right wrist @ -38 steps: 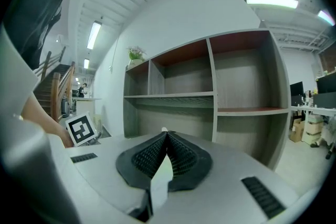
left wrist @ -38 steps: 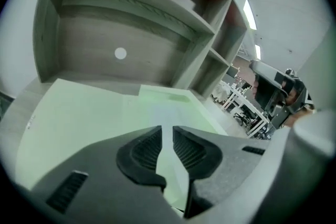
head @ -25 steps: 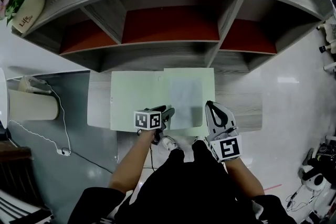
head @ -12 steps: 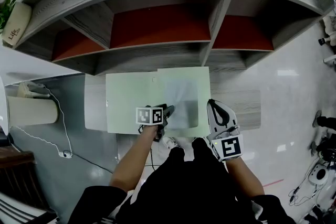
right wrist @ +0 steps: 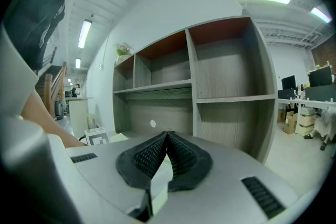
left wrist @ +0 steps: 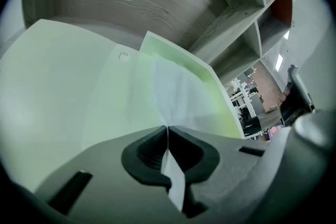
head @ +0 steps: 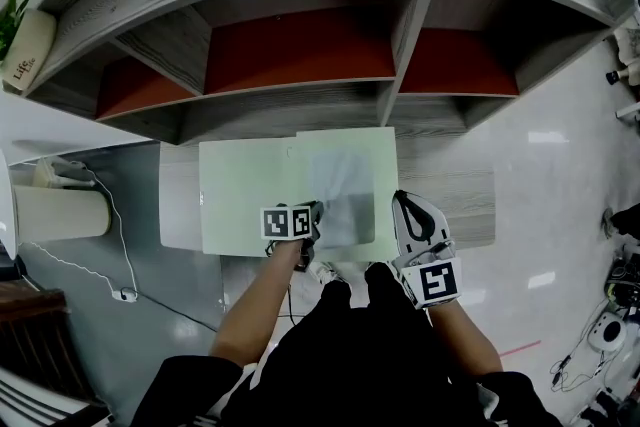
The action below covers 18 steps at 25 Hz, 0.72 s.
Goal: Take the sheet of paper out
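Head view: a grey wood-grain desk (head: 450,200) below open shelving (head: 300,45) carries a pale green folder (head: 245,195), the white paper sheet (head: 345,187) at its right half.

Left gripper view: the left gripper (left wrist: 167,128) has just been closing its jaws and pinches the sheet's near edge, so pulling can likely begin.

Right gripper view: the right gripper (right wrist: 167,136), jaws together and empty, faces the shelving.

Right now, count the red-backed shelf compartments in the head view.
3: left compartment, middle compartment, right compartment, side by side in one row. More may be hidden lower down.
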Each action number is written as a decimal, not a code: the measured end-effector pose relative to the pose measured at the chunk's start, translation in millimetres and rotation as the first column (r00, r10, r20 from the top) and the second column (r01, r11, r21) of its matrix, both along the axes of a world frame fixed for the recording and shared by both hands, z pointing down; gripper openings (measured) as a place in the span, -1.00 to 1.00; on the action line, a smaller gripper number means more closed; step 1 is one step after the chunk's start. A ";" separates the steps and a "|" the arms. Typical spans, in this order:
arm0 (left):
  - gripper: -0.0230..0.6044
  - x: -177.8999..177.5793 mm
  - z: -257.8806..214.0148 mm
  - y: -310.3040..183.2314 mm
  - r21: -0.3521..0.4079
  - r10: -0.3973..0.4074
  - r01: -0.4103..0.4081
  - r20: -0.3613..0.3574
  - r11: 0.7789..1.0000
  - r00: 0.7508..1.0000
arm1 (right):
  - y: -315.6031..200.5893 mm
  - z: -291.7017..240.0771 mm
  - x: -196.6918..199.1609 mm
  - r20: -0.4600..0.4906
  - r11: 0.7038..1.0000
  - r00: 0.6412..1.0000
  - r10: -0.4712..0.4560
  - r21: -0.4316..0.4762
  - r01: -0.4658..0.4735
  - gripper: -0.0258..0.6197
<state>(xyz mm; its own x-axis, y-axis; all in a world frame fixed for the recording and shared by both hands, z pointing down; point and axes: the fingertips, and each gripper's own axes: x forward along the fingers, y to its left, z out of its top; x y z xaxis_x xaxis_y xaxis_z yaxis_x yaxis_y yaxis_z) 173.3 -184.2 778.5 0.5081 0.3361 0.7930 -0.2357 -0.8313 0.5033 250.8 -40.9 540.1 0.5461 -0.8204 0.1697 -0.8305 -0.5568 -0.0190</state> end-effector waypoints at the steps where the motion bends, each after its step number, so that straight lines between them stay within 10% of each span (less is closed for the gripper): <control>1: -0.88 0.0 -0.2 0.0 0.003 -0.004 0.004 -0.001 1.000 1.000 | 0.1 -0.2 -0.3 -0.001 1.000 1.000 0.001 0.000 -0.001 -0.87; 18: -0.90 -21.7 -19.5 -50.1 0.069 -0.085 0.087 -0.033 0.994 0.996 | -6.0 -6.9 -18.0 -0.015 1.000 1.000 0.009 0.021 -0.009 -0.87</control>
